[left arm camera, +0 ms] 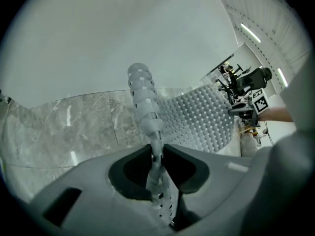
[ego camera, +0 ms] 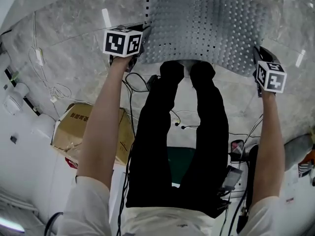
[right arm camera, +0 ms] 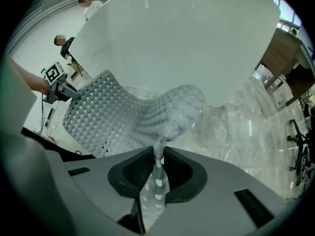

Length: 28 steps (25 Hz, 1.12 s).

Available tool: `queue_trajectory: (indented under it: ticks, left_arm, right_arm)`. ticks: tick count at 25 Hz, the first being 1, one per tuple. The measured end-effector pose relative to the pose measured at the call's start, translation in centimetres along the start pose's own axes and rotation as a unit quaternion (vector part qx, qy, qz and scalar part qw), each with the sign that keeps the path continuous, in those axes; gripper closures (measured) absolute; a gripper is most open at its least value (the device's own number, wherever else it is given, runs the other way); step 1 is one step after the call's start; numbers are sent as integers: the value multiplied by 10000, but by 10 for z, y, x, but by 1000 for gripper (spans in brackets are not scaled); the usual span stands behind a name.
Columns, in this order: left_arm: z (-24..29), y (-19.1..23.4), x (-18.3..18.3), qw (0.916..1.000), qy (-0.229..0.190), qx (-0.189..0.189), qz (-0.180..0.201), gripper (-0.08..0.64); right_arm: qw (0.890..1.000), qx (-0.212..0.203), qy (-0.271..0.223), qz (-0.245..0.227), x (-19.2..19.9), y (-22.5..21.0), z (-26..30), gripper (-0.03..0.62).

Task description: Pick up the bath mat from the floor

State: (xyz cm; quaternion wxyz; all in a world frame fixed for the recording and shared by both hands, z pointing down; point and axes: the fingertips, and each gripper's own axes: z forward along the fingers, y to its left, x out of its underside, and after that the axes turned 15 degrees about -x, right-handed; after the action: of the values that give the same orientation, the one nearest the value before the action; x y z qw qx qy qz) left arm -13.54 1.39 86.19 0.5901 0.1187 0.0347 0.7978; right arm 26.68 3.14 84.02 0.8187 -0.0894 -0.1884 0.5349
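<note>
Nearest of all, on the viewer's side of the bath mat (ego camera: 206, 31), a pair of legs in black trousers (ego camera: 197, 146) is seen from above, their feet hidden under the mat's near edge. Left of the legs and short of the mat, a cardboard box (ego camera: 74, 132) is set on the floor, with loose cables (ego camera: 49, 90) strewn between it and the mat.

The mat's near left corner is clamped by the left gripper (ego camera: 141, 36). In the left gripper view the jaws of the left gripper (left arm camera: 156, 156) are closed on a bunched fold of the perforated mat (left arm camera: 197, 122), which is squeezed between the dark pads. The near right corner is clamped likewise by the right gripper (ego camera: 257, 58). In the right gripper view the jaws of the right gripper (right arm camera: 158, 163) are pressed on a thin pleat of the mat (right arm camera: 113, 117).

Between the two grips the grey, studded mat is held spread out, its near edge raised and arched over the feet. Whether its far edge is touching the floor cannot be told.

Under and beyond the mat, the grey marble floor (ego camera: 64, 43) is shown. Farthest off, past the mat's left end in the right gripper view, a person in a white top (right arm camera: 91, 4) is visible.
</note>
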Motion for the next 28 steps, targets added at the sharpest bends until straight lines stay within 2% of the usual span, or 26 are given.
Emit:
queue_trajectory:
  ticks: [6, 12, 19, 24, 28]
  left_arm:
    - [-51, -25, 12, 9991, -40, 100, -403, 486]
    - [-98, -41, 22, 9956, -179, 195, -904, 486]
    - [-149, -48, 38, 9892, -216, -33, -1447, 485]
    - [-198, -39, 53, 9896, -138, -222, -1411, 485]
    - [-247, -36, 50, 9904, -273, -272, -1329, 485]
  right_arm:
    - [9999, -25, -11, 99, 2, 25, -54, 528]
    - [9998, -48, 36, 177, 3, 56, -85, 529]
    - [9995, -97, -77, 288, 0, 84, -127, 529]
    - [9999, -2, -150, 54, -8, 99, -172, 531]
    - [9994, 165, -197, -251, -17, 109, -218, 531]
